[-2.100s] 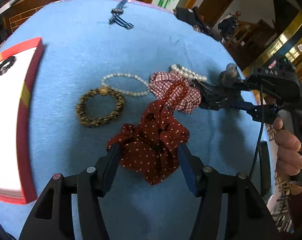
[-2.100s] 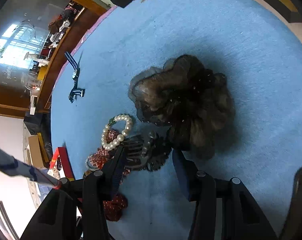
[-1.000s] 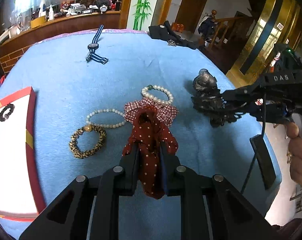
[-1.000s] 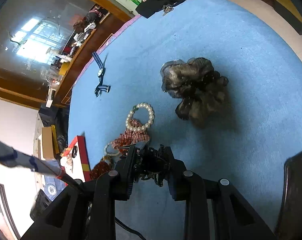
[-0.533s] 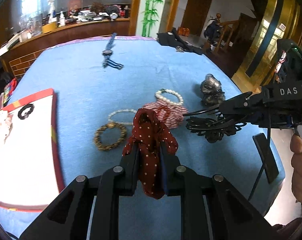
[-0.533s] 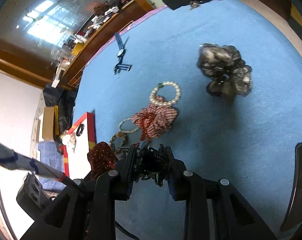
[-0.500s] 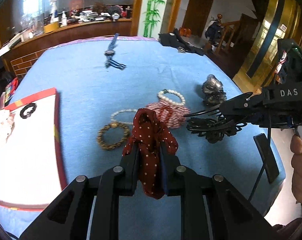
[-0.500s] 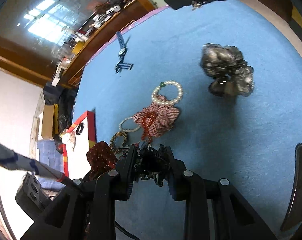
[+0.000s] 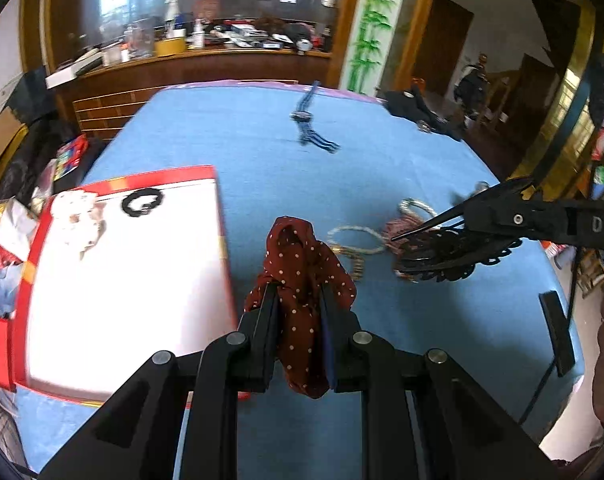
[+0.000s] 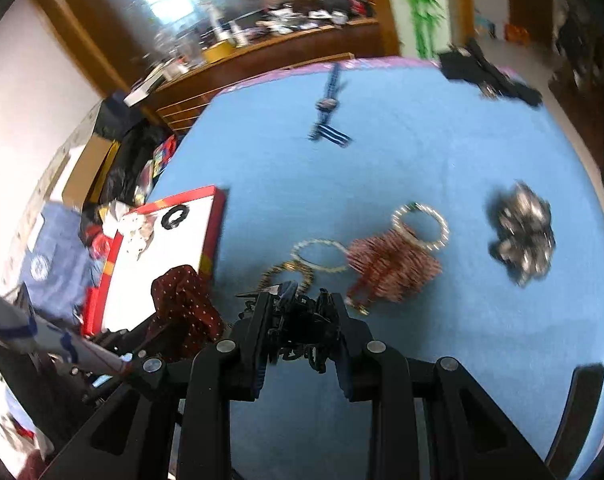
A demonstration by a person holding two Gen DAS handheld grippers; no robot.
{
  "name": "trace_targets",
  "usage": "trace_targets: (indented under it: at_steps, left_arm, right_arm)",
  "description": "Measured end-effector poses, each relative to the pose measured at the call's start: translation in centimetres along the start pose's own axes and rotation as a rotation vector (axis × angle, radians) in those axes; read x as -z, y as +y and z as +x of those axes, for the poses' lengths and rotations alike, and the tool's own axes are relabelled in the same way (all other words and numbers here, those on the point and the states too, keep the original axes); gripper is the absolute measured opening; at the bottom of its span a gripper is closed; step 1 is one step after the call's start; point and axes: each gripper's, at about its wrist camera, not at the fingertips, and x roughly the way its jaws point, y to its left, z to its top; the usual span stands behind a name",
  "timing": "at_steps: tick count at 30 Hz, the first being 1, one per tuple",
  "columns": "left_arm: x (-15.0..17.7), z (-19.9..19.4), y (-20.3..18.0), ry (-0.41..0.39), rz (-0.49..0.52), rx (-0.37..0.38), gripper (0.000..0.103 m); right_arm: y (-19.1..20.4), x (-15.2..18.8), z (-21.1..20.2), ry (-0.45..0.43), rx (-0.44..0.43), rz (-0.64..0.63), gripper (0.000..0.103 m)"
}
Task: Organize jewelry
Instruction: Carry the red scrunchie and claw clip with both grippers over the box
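So, left gripper (image 9: 298, 300) jaws clamped on red polka-dot scrunchie (image 9: 300, 264), up off blue surface (image 9: 262, 152), red-rimmed box (image 9: 122, 264) just left. Right gripper (image 10: 300, 320) jaws gripping black hair claw (image 10: 298, 328), bracelets ahead.

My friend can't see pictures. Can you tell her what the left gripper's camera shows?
The left gripper pinches a dark red polka-dot scrunchie above a blue table, beside a red-edged white tray. At right, another gripper holds a black hair clip.

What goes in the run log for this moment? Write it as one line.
left gripper: shut on red polka-dot fabric scrunchie | right gripper: shut on black lace hair clip | both raised beside red-rimmed white tray
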Motion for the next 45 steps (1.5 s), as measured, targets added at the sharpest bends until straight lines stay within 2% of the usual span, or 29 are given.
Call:
trace_targets:
  at_steps: [6, 17, 31, 45]
  left_arm:
    - [-0.1, -0.9, 3.8, -0.012, -0.039, -0.045, 0.018]
    - [0.2, -1.9, 10.4, -0.019, -0.103, -0.117, 0.018]
    - [0.5, -1.0, 16.5, 0.006, -0.165, -0.168, 0.018]
    - [0.9, 1.5, 20.8, 0.058, -0.196, -0.194, 0.018]
  right_arm:
    - [4.5, -0.7, 1.0, -0.012, 0.018, -0.114, 0.030]
    - [11.2, -1.1, 4.1, 0.020, -0.012, -0.208, 0.030]
    - [15.4, -1.8, 8.3, 0.065, -0.044, -0.216, 0.030]
    - [17.2, -3.7, 15.7, 0.134, -0.053, -0.148, 0.030]
